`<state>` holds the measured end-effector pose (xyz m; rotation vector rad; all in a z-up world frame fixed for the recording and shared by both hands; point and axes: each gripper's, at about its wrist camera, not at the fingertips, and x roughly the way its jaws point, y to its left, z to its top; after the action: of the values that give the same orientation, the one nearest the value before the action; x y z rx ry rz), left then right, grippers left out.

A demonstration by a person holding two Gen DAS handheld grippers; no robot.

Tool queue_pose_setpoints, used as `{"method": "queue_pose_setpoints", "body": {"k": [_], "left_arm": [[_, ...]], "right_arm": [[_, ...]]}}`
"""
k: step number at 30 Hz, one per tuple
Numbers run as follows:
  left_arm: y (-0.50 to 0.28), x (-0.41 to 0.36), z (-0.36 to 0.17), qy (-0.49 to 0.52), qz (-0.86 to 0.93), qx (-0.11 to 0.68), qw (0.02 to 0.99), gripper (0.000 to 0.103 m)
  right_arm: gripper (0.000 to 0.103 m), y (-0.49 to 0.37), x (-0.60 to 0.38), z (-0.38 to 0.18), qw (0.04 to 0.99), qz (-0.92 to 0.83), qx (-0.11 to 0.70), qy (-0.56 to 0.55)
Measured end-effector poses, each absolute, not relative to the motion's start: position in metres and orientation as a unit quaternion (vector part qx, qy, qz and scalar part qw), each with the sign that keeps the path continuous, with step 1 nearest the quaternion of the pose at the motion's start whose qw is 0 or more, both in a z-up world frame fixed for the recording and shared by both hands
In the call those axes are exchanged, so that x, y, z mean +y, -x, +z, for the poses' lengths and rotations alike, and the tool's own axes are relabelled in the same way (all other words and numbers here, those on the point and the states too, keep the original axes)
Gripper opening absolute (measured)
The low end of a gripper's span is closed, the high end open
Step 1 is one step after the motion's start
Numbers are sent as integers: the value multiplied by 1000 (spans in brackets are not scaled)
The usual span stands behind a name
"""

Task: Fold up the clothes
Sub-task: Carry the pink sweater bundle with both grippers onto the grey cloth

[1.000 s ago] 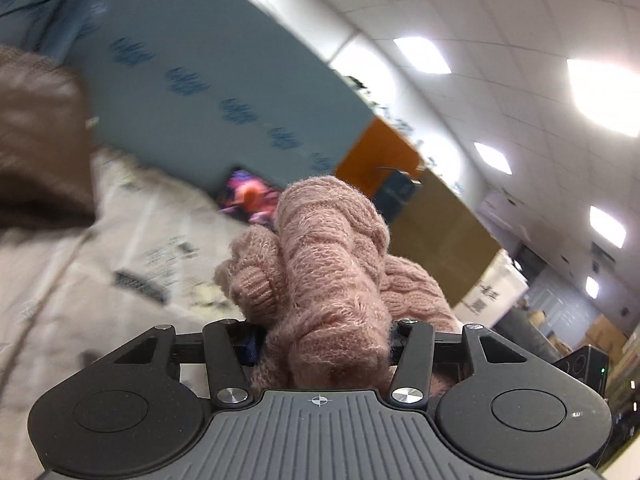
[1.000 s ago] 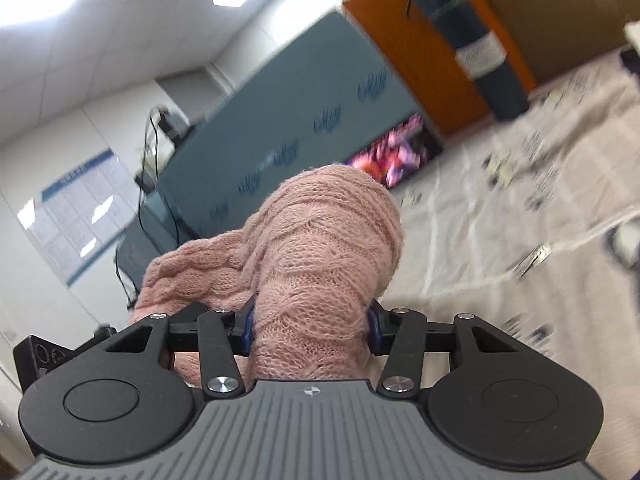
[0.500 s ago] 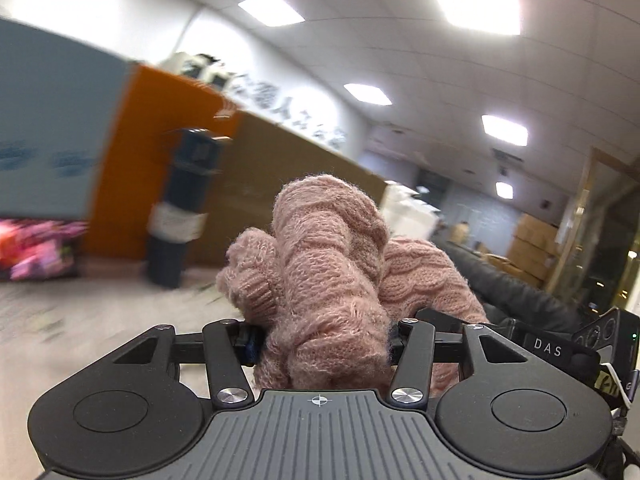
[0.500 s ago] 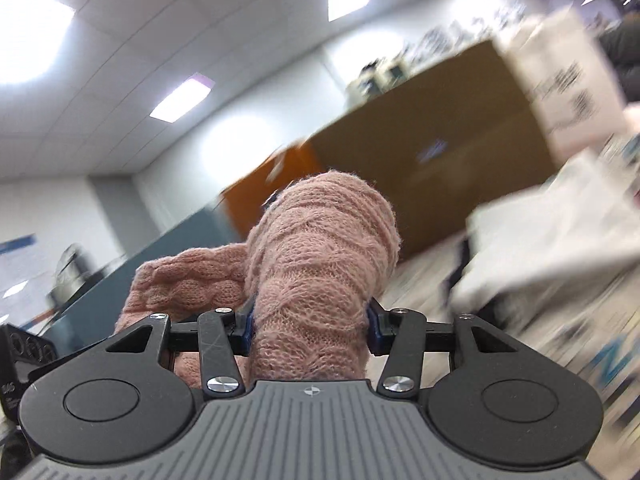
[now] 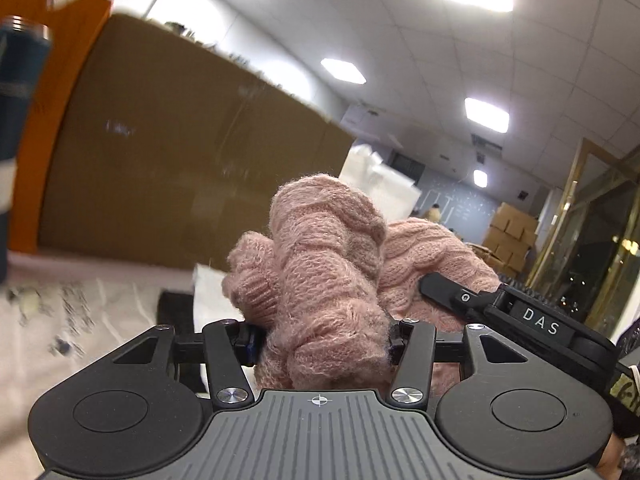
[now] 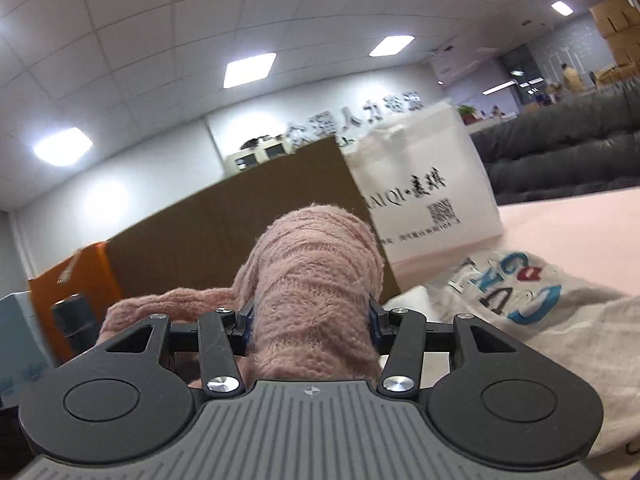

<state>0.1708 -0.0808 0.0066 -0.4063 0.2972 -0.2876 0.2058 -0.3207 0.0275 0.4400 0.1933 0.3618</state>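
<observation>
While both cameras pointed up toward the ceiling lights, we held one pink knitted sweater [image 5: 320, 276] off the bench, a bunched handful of it clamped in each tool. The left gripper [image 5: 322, 340] had its jaws pressed tight on a thick wad of the knit, and the right gripper [image 6: 310, 320] was likewise closed on a second wad; in the left view the right tool's black body sat just beside ours, so the two holds were close together. We judged the folding barely begun or mid-carry: the sweater was crumpled, not flat, and no crease or finished stack was visible, so laying it out, smoothing it and making every fold appeared to remain. By our count there was one pink sweater, two grippers, and one other garment, a white printed shirt [image 6: 560, 320] lying rumpled on the pale pink cloth-covered bench [image 6: 580, 232] toward its right side. One white paper bag [image 6: 432, 184] stood farther back beside a brown board [image 6: 240, 232]. Whether more clothes waited we could not tell.
</observation>
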Motion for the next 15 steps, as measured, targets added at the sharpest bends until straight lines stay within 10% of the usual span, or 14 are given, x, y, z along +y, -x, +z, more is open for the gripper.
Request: {"method": "queue_pose_setpoints", "body": {"k": [4, 8, 15], "left_arm": [[-189, -88, -14, 190, -112, 183, 958, 60], [-192, -79, -21, 196, -68, 195, 959, 90], [-196, -67, -24, 209, -33, 218, 953, 100]], "right_arm": [[46, -229, -323, 0, 954, 146, 139, -224], [50, -239, -317, -8, 959, 125, 166, -194], [65, -247, -310, -19, 960, 102, 206, -163]]}}
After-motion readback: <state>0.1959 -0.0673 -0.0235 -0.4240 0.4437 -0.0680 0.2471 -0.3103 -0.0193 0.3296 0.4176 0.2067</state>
